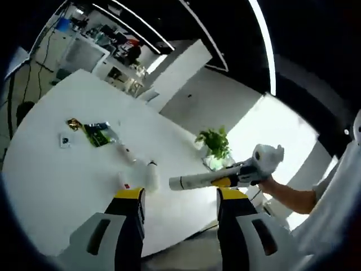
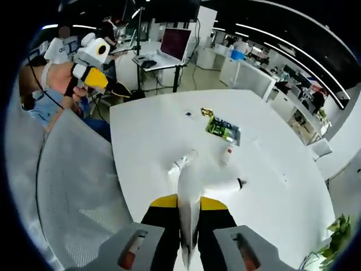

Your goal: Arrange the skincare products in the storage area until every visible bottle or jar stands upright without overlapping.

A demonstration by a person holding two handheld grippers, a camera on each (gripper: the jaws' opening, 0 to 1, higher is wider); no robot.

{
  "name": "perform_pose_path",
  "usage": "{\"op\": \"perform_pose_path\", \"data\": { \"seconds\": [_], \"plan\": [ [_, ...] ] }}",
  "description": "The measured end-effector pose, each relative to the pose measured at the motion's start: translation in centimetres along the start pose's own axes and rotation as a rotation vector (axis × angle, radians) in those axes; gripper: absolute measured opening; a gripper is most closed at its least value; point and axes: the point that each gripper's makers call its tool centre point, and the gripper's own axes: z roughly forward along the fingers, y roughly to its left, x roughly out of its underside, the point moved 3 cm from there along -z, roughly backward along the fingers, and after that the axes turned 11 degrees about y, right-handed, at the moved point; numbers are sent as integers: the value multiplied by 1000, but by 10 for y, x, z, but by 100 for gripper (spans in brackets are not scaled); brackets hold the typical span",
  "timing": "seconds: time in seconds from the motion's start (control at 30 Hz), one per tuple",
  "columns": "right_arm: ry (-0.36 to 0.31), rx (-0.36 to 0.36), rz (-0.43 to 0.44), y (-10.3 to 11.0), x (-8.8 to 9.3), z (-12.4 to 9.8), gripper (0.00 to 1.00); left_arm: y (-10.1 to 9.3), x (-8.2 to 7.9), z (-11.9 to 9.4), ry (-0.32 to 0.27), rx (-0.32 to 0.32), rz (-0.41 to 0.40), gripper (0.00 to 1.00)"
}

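The right hand-held gripper pinches a white tube between its yellow-tipped jaws and holds it lifted above the near edge of the white counter. In the left gripper view the same white tube juts out level from the right hand-held gripper, held by a person's hand. The left hand-held gripper is spread, with nothing between its jaws. On the counter, just beyond those jaws, lie several white bottles, close together and on their sides. Farther out lie a green packet, a gold-capped item and a small card. A potted plant stands past the counter's right edge.
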Motion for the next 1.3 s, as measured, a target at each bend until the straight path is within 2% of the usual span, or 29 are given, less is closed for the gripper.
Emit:
{"op": "perform_pose_path", "data": {
  "seconds": [0.1, 0.17, 0.23, 0.3, 0.37, 0.4, 0.53, 0.6, 0.63, 0.8, 1.0, 1.17, 1.3],
  "plan": [
    [8, 2, -1, -1, 2, 0, 1, -7, 32, 12, 113, -27, 102, 47],
    [13, 1, 8, -4, 5, 1, 1, -7, 47, 18, 155, -53, 166, 44],
    [14, -1, 18, -6, 7, 1, 1, -8, 53, 21, 147, -87, 222, 42],
    [19, -5, 27, -7, 11, 2, 1, -10, 60, 24, 178, -110, 289, 43],
    [33, -13, 33, -7, 16, 4, 1, -10, 62, 26, 202, -157, 451, 43],
    [44, -19, 33, -7, 19, 6, 1, -10, 65, 29, 216, -162, 519, 43],
    [79, -29, 30, -7, 27, 12, 2, -5, 80, 36, 285, -188, 591, 40],
    [96, -43, 41, -8, 31, 16, 2, -2, 81, 38, 288, -212, 641, 36],
    [105, -48, 47, -8, 33, 18, 2, 0, 82, 40, 299, -224, 633, 34],
    [146, -64, 56, -10, 42, 25, 2, 10, 78, 43, 281, -261, 601, 32],
    [210, -85, 55, -12, 50, 33, 2, 26, 77, 42, 291, -341, 589, 27],
    [268, -105, 67, -15, 55, 43, 2, 23, 80, 43, 295, -347, 630, 24],
    [350, -119, 68, -17, 59, 53, 2, 22, 86, 45, 333, -344, 683, 23]
  ]
}}
